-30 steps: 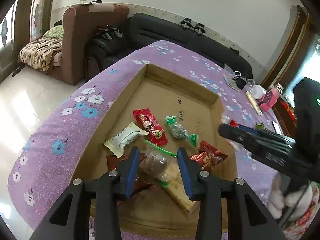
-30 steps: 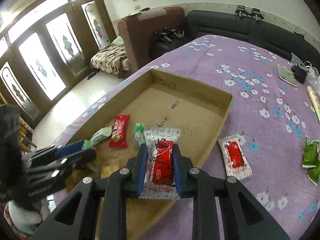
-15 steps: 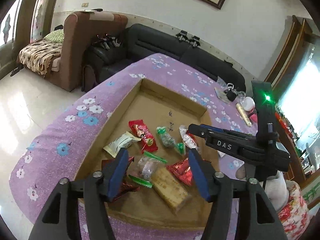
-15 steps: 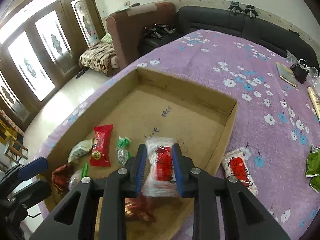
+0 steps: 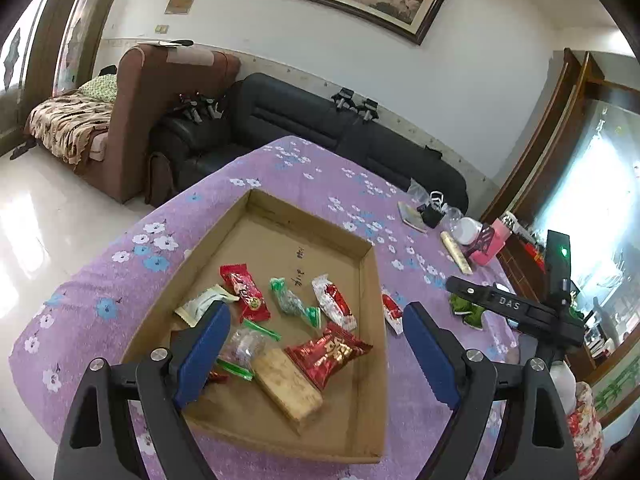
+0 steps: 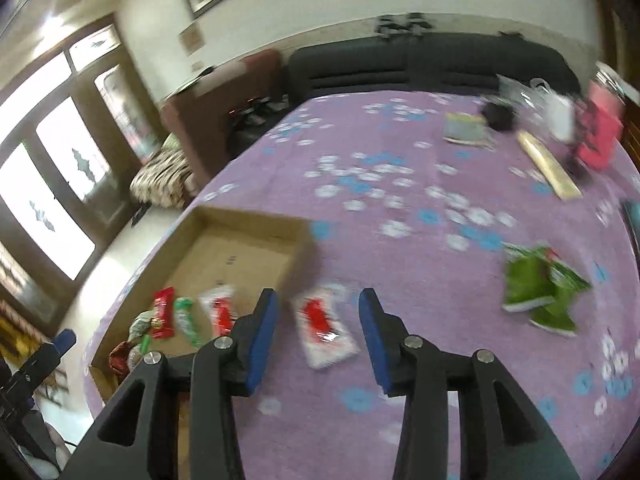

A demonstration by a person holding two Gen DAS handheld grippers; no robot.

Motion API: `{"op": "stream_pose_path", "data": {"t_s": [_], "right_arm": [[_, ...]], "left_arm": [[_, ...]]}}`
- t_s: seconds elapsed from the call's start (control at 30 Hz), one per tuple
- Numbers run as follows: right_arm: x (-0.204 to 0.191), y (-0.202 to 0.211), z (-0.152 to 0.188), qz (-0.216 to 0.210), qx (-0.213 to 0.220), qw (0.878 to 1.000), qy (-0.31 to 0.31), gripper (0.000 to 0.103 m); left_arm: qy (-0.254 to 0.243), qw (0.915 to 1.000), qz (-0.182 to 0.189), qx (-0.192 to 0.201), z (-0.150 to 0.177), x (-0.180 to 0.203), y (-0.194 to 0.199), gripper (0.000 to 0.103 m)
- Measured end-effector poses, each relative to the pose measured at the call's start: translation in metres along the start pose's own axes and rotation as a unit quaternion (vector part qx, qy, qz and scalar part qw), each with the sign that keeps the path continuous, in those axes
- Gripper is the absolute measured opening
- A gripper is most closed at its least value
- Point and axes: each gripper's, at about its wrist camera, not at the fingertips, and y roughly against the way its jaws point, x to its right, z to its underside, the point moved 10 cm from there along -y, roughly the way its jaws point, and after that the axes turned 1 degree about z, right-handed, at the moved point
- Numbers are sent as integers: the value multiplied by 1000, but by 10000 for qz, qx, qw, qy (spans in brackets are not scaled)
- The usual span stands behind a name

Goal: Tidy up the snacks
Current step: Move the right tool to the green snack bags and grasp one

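A shallow cardboard box [image 5: 368, 280] on the purple flowered tablecloth holds several wrapped snacks, among them a white-and-red packet [image 5: 334, 302] near its right wall. My left gripper [image 5: 316, 344] is open and empty, raised above the box's near end. My right gripper [image 6: 316, 330] is open and empty, above a white-and-red packet [image 6: 324, 330] lying on the cloth just right of the box [image 6: 248, 220]. That packet also shows in the left wrist view [image 5: 392, 312]. Green packets [image 6: 540, 288] lie further right on the cloth.
At the table's far right stand a pink container [image 5: 486, 244], a white jar [image 5: 466, 230], a long beige stick pack [image 6: 548, 170], a small booklet [image 6: 466, 130] and a black item [image 6: 498, 114]. A black sofa [image 5: 320, 124] and brown armchair [image 5: 160, 92] lie beyond.
My right gripper let go of its white-and-red packet in the box, opened, and swung right over the packet on the cloth. My left gripper opened wide and rose away from the snacks.
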Motion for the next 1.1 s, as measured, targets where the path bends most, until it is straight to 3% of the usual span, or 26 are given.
{"op": "stream_pose_path", "data": {"t_s": [0.13,0.37,0.5,0.73,0.97,1.1], "right_arm": [[36,8,7,336,380,9987,-112,41],[94,5,15,447,554,9938,-857,41],[102,2,23,389,517,9929,-996,41],[102,1,29,627,664,9937,-652,41],[131,31,27,529,821,9889,-1116,44],[163,44,29,691,772,9865,-1266,44]], "left_arm": [[-154,9993,-207,284,-8,7,25,91],[-185,9929,-755,902,-29,-9,80,91],[-142,9929,-649,986,-31,-2,76,91],[-310,9982,-247,439,-8,34,30,91],[-529,9984,152,-112,15,67,-12,91],[-780,9955,379,-383,30,91,-30,91]]}}
